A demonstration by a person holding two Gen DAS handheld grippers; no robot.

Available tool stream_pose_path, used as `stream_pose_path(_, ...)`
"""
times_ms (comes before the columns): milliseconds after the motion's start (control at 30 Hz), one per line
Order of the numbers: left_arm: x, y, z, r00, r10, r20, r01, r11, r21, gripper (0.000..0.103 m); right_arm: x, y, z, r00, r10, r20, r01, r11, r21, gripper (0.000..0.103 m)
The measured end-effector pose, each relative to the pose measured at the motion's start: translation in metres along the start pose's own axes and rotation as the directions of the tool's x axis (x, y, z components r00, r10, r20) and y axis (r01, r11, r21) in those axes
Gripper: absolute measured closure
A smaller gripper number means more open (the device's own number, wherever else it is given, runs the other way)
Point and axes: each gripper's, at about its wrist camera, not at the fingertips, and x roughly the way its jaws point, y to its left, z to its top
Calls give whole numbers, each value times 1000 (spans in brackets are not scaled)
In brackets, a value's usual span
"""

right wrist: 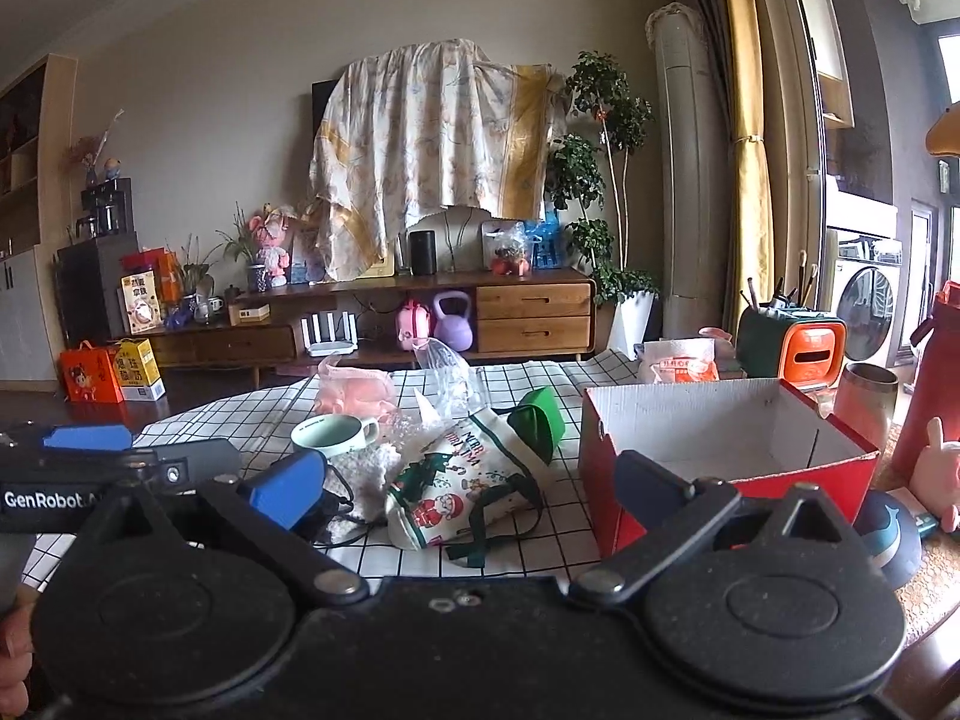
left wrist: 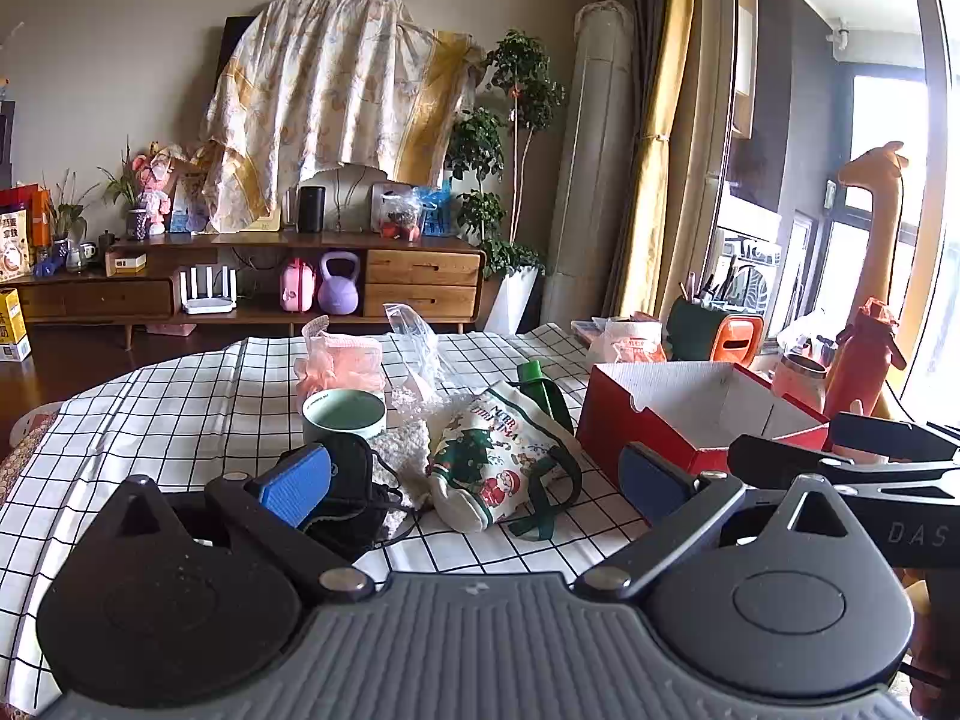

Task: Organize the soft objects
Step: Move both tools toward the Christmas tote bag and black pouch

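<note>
Both of your grippers stand wide open and hold nothing: the left gripper [left wrist: 474, 480] and the right gripper [right wrist: 468, 489] each hover low over the counter [left wrist: 180, 408] with the pile of soft things straight ahead between their fingers. Closest, just ahead of your left gripper and slightly to its right, lies the Christmas-print fabric bag [left wrist: 495, 462] on its side, its dark green strap [left wrist: 555, 492] looping toward you. It looks light and limp, so expect it to sag and fold; pinch a bunched fold of the body or the strap, not a flat face, which may slip from the pads. Touching it on the left is a white fluffy cloth [left wrist: 402, 450], and a black fabric item [left wrist: 354, 504] sits against your left finger; both should compress easily. The mug [left wrist: 343, 417] behind them is hard and could tip, so approach low. The open red box [left wrist: 690, 414], ahead to the right, looks the likely place for them.
</note>
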Motion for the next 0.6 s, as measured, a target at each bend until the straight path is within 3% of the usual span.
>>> stream_pose_path(400, 19, 17, 0, 1000, 19, -10, -19, 999, -31, 0, 32, -6, -2, 998, 12, -58, -12, 1000, 11, 0)
stream_pose_path(600, 46, 33, -6, 996, 28, -80, -32, 998, -58, 0, 65, -14, -10, 989, 42, -142, -39, 999, 26, 0)
